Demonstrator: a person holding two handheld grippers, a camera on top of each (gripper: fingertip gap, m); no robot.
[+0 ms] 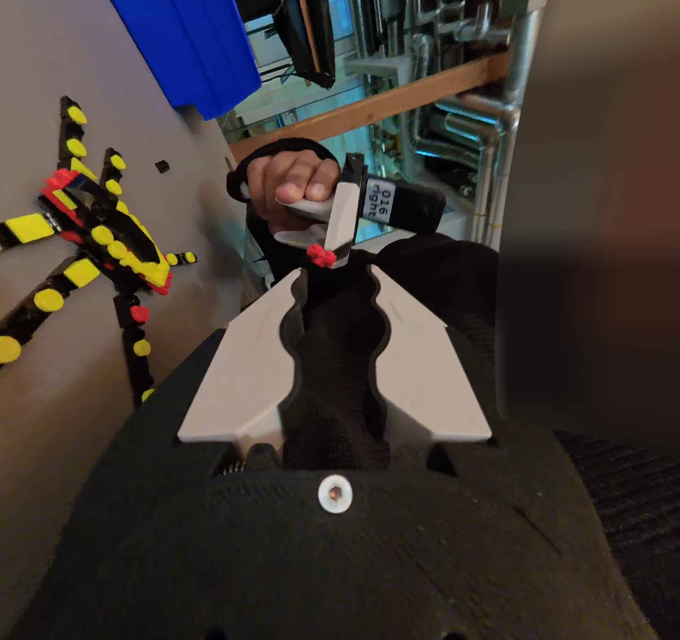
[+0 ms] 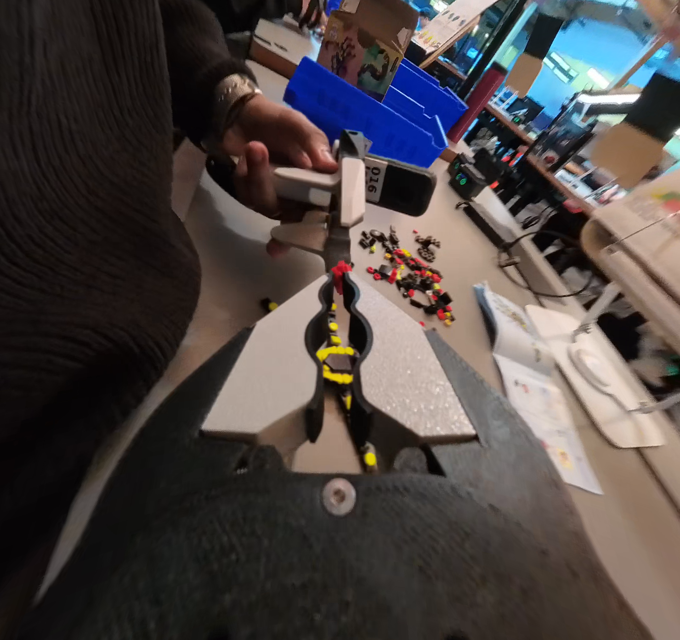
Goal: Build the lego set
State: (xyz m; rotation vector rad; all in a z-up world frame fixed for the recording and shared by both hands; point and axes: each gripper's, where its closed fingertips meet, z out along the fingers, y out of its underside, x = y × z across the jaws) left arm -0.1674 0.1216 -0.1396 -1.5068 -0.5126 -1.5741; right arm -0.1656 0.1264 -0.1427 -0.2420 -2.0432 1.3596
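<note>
A small red lego piece [image 2: 340,269] is pinched at the tips of my right gripper [image 2: 340,280], which is shut on it and held above the table. In the left wrist view the same red piece [image 1: 321,256] sits just beyond my left gripper [image 1: 336,272], which is open and empty, with its fingertips close to the piece. The black, yellow and red spider-like model [image 1: 110,239] lies on the grey table [image 1: 44,51] to the left. In the right wrist view the model [image 2: 336,362] shows through the gap between my right fingers.
A pile of loose black, red and yellow pieces [image 2: 412,272] lies on the table beyond the grippers. Blue bins [image 2: 368,118] hold an open cardboard box [image 2: 364,55] at the back. An instruction booklet [image 2: 533,383] and cables lie to the right. A person's dark sleeve fills the left.
</note>
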